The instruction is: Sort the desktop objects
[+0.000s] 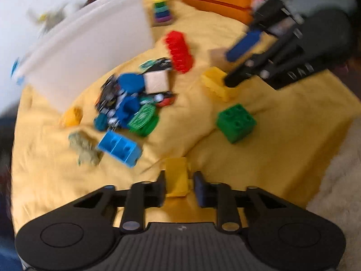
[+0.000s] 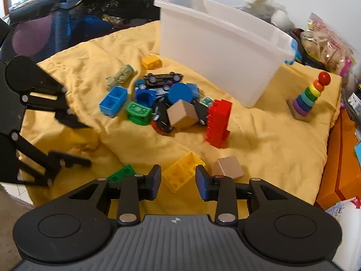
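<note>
— Left gripper (image 1: 179, 180)?
— Fingers narrow, closed on a small yellow brick (image 1: 177, 177) at bottom centre, as far as the blur shows. Its long axis runs up the frame.
— Right gripper (image 2: 178, 180)?
— Fingers part open, not touching. An upturned yellow brick (image 2: 181, 172) sits just past the tips, hollow side up, cornerwise.
— Counts?
— Two plain wooden cubes (image 2: 182, 114) (image 2: 227, 169) and two green bricks (image 2: 121, 174) (image 2: 138, 113). One blue brick (image 2: 112, 100). One ridged red stack (image 2: 217, 124), long axis up-down. All lie on rumpled yellow cloth (image 2: 270, 140).
— Bin?
— One smooth white plastic bin (image 2: 221, 45), upper centre.
</note>
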### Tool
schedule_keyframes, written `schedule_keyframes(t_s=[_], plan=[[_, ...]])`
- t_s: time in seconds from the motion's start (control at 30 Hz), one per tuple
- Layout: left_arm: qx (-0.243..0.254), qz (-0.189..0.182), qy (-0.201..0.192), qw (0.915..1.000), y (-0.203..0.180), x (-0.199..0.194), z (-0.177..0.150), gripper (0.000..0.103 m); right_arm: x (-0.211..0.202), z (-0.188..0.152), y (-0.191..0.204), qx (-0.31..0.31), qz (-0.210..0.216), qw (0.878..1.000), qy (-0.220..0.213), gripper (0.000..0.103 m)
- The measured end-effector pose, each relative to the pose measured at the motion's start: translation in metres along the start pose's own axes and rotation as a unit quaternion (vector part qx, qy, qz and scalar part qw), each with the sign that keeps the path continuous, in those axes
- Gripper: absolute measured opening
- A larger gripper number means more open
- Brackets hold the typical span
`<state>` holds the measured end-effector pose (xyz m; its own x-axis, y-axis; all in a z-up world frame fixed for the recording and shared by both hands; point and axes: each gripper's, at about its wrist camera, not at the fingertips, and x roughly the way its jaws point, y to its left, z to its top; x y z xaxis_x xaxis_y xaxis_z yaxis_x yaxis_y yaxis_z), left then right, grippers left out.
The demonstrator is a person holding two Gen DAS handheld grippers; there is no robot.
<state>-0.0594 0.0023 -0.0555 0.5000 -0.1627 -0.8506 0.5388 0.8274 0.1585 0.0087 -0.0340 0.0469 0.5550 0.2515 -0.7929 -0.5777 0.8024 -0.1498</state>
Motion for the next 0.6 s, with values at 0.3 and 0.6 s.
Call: schedule_keyframes(t_s=[0.3,0.6], plan=[[-0.309,-0.195,0.005,0.9308,0.057,0.012,-0.016,0.026,0.01,0.007,0.003,0.053,-0.001,0.998,0.014,0.037],[-0.327,-0.137,-0.011,0.9349,0.067,-0.007,-0.026,0.048,0.027,0.002,0.027,-0.037,-0.064,0.996,0.045,0.039]])
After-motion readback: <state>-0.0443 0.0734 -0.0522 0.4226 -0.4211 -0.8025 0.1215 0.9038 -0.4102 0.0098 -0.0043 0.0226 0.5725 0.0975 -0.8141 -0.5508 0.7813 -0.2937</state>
